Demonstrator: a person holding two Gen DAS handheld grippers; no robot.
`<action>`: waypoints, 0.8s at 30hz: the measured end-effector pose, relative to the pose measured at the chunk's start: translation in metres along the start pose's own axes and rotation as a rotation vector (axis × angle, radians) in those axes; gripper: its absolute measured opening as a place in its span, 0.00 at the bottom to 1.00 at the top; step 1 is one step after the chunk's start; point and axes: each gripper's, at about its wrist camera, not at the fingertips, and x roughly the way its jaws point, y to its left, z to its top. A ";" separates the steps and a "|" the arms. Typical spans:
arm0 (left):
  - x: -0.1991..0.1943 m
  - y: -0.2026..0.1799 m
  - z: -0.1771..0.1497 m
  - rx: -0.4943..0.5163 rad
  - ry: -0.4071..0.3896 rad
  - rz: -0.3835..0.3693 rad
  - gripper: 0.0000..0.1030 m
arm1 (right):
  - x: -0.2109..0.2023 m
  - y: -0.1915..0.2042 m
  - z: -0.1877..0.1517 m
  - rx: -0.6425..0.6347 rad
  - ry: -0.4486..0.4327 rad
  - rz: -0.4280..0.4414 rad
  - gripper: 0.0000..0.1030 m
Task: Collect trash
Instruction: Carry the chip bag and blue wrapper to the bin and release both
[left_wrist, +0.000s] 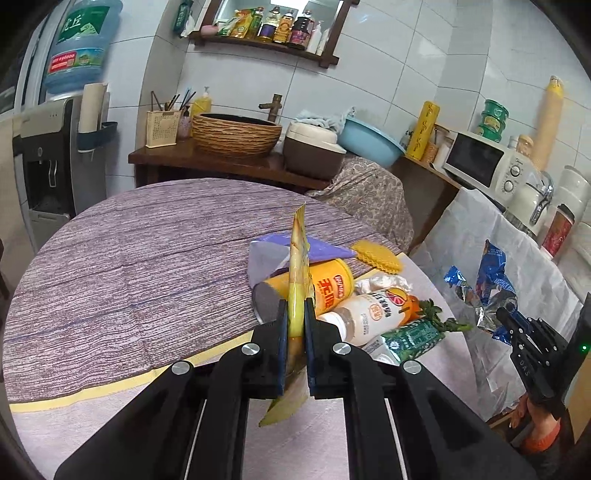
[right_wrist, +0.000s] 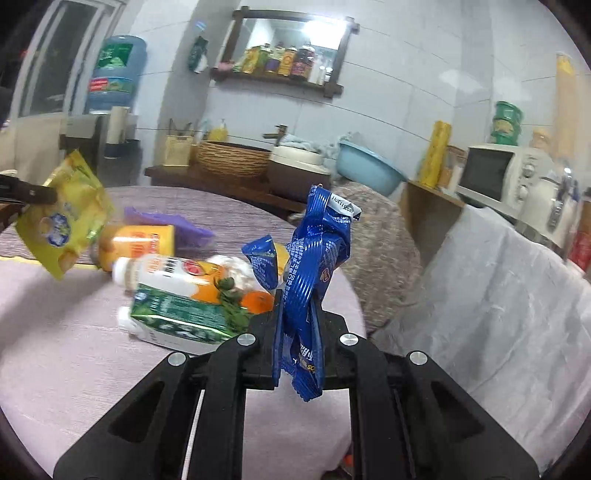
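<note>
Both grippers clamp wrappers: left gripper (left_wrist: 295, 314) yellow wrapper (left_wrist: 298, 266), right gripper (right_wrist: 297, 314) blue wrapper (right_wrist: 314, 258).

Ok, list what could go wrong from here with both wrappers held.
1. The yellow wrapper is pinched edge-on and flops above the left gripper; it might slip out.
2. The crumpled blue wrapper hangs loose from the right gripper and could snag the orange-capped bottle or vegetable scraps.
</note>
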 end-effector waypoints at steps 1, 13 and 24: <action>-0.002 -0.003 0.000 0.008 -0.005 -0.008 0.08 | -0.002 -0.005 -0.001 0.005 0.002 -0.020 0.13; 0.005 -0.074 0.006 0.097 0.018 -0.196 0.08 | -0.014 -0.070 -0.032 0.308 0.042 -0.009 0.13; 0.075 -0.191 0.000 0.179 0.170 -0.417 0.08 | -0.007 -0.120 -0.081 0.450 0.122 -0.068 0.13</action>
